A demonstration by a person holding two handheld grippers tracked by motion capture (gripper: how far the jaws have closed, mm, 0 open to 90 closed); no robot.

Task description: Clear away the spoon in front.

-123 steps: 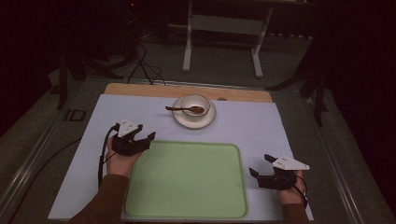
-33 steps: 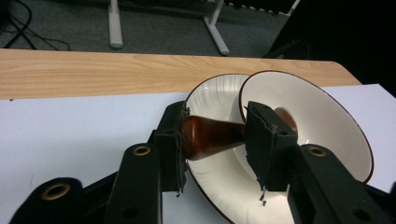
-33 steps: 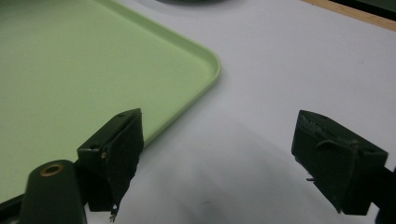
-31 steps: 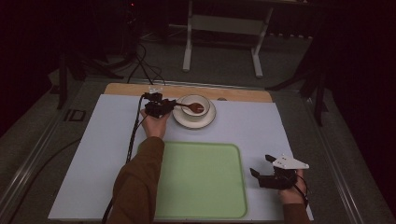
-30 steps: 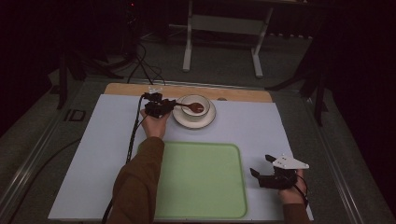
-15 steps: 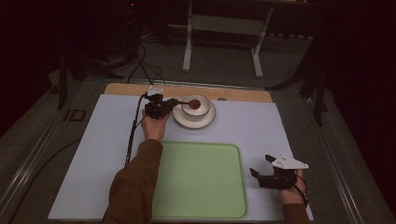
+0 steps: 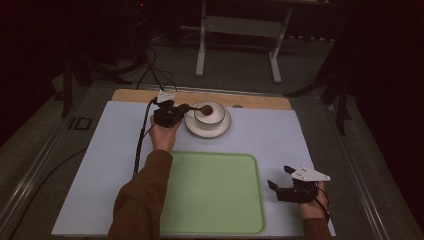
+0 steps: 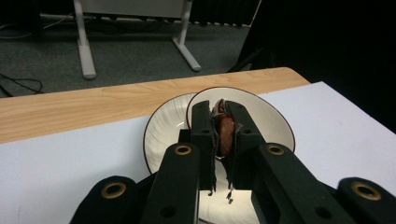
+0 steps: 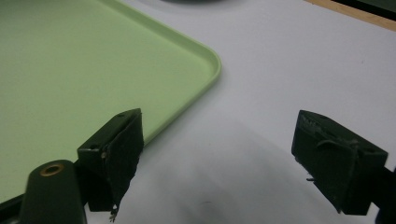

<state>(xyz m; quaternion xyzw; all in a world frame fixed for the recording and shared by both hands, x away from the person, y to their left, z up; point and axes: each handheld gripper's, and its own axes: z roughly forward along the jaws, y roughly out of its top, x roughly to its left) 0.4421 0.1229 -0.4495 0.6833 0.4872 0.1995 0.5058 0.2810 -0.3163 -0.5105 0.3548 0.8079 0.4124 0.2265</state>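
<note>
Spoon: brown, held over the bowl, handle end clamped in the left claw. Claw's jaws have just been closing and now pinch the spoon between the pads. Bowl sits on a white saucer near the bench's far edge, just beside a wooden strip. Left hand just left of the saucer.

Green tray lies nearer the person, bare, well apart from the saucer. Right claw hovers over the white mat just right of the tray's corner, jaws wide apart, holding nothing. Open mat between tray and saucer, and to both sides.
</note>
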